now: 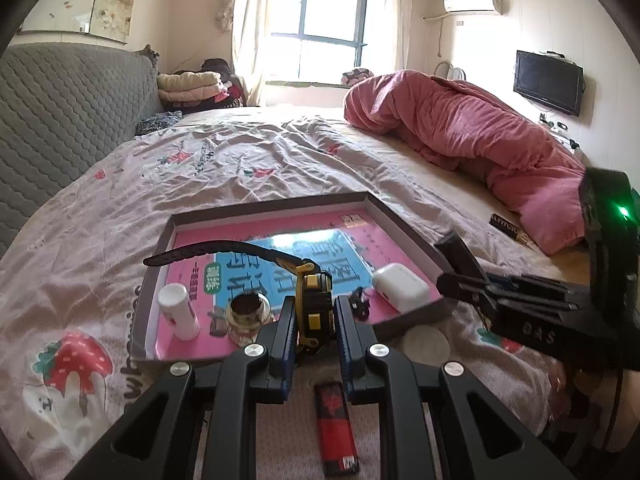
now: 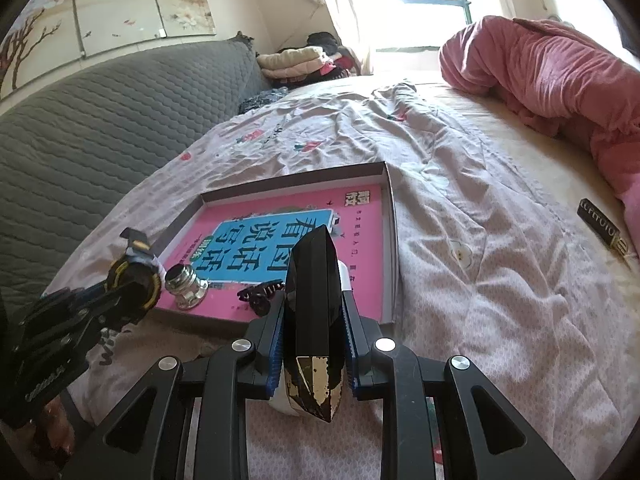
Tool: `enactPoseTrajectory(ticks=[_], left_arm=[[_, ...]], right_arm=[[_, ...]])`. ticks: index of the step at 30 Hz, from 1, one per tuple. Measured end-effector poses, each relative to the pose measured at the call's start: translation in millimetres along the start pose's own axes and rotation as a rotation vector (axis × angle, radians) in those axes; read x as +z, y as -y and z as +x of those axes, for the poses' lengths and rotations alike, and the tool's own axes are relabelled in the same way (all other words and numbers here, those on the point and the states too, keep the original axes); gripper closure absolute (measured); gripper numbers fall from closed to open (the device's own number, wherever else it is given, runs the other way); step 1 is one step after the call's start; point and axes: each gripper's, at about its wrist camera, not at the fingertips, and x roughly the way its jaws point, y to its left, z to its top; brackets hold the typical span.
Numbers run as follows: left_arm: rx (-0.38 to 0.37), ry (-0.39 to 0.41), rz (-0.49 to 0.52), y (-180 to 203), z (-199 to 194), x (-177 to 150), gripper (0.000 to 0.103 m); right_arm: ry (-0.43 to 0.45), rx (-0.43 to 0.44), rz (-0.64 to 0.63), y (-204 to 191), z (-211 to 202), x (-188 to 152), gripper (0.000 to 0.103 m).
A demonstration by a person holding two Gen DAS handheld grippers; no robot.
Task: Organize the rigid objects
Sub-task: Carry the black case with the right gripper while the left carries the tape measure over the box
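A shallow box (image 1: 362, 197) with a pink-and-blue book cover inside lies on the bed; it also shows in the right wrist view (image 2: 390, 200). My left gripper (image 1: 314, 312) is shut on a yellow-and-black watch (image 1: 314, 296), held over the box's near edge, strap arching left. My right gripper (image 2: 314, 312) is shut on a black faceted stick with a gold end (image 2: 314, 300), just short of the box. In the box lie a white tube (image 1: 178, 312), a glass jar (image 1: 246, 316), a black hair clip (image 1: 360, 300) and a white earbud case (image 1: 400, 286).
A red-and-black lighter (image 1: 335, 428) lies on the sheet under my left gripper. A round white pad (image 1: 426, 342) sits by the box's near corner. A dark bar (image 2: 600, 228) lies by the pink quilt (image 1: 460, 128). A grey headboard (image 1: 60, 120) stands left.
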Motion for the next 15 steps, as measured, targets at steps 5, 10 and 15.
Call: enactPoseTrajectory(ticks=[5, 10, 15], left_arm=[[0.013, 0.031, 0.001, 0.9, 6.8, 11.5, 0.085], [0.017, 0.063, 0.002, 4.2, 13.2, 22.9, 0.085], [0.025, 0.083, 0.018, 9.0, 23.0, 31.0, 0.085]], right_arm=[[0.009, -0.002, 0.003, 1.8, 1.0, 1.5, 0.078], [0.021, -0.01, 0.017, 4.7, 0.9, 3.8, 0.078], [0.036, -0.021, 0.022, 7.3, 1.4, 7.9, 0.078]])
